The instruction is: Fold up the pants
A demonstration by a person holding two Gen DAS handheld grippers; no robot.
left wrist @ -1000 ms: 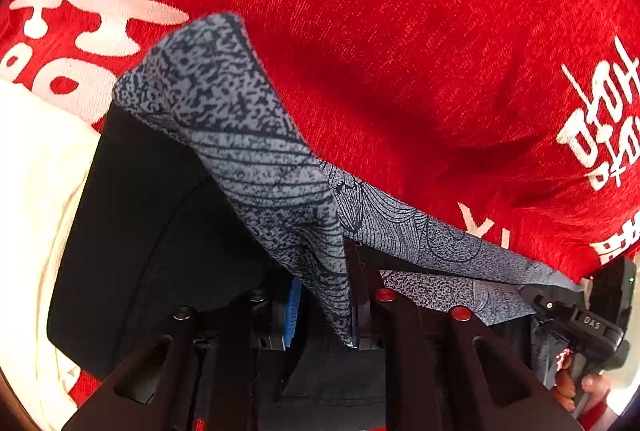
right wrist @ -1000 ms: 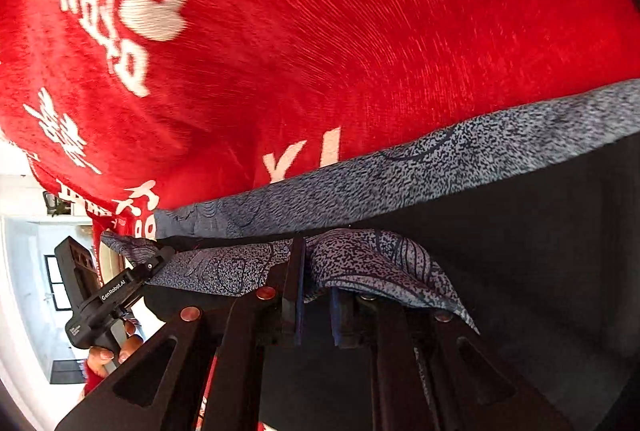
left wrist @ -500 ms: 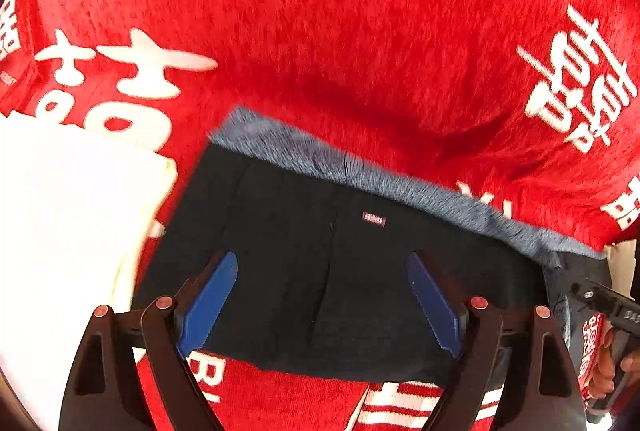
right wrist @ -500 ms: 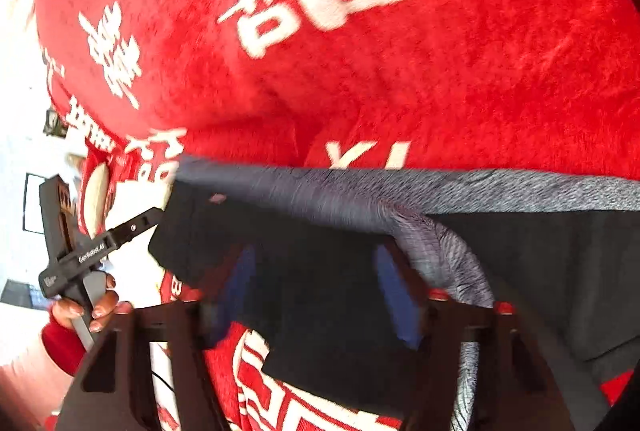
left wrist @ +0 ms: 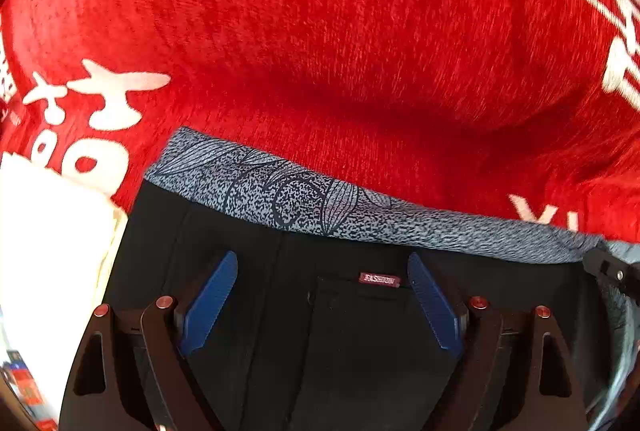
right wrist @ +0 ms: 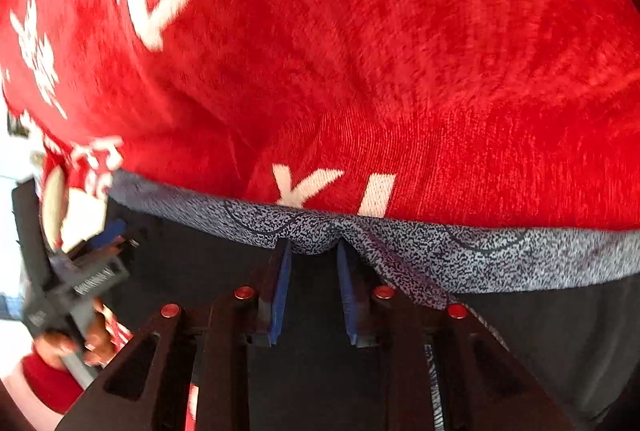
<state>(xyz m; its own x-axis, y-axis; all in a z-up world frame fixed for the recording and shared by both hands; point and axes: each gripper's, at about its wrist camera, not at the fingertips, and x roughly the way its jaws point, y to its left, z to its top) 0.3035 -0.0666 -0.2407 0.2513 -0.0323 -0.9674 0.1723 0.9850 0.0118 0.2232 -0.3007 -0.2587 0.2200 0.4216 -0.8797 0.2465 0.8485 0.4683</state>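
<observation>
The pants (left wrist: 344,315) are black with a grey leaf-patterned band (left wrist: 304,199) along their far edge and a small red label (left wrist: 378,279). They lie folded on a red blanket. My left gripper (left wrist: 322,275) is wide open just above the black cloth, its blue pads either side of the label. My right gripper (right wrist: 313,251) is partly open over the same pants (right wrist: 540,323), its tips at the grey band (right wrist: 480,255), which bunches between them. The left gripper also shows in the right wrist view (right wrist: 108,243).
The red blanket (left wrist: 360,51) with white lettering covers the surface beyond the pants; it also fills the right wrist view (right wrist: 380,71). A white cloth (left wrist: 48,239) lies left of the pants. The person's hand (right wrist: 76,343) holds the left gripper's handle.
Both grippers let go of the grey patterned cloth, which now lies flat on the pants. They opened and pulled back, then came down close again; the right jaws have narrowed at the grey band.
</observation>
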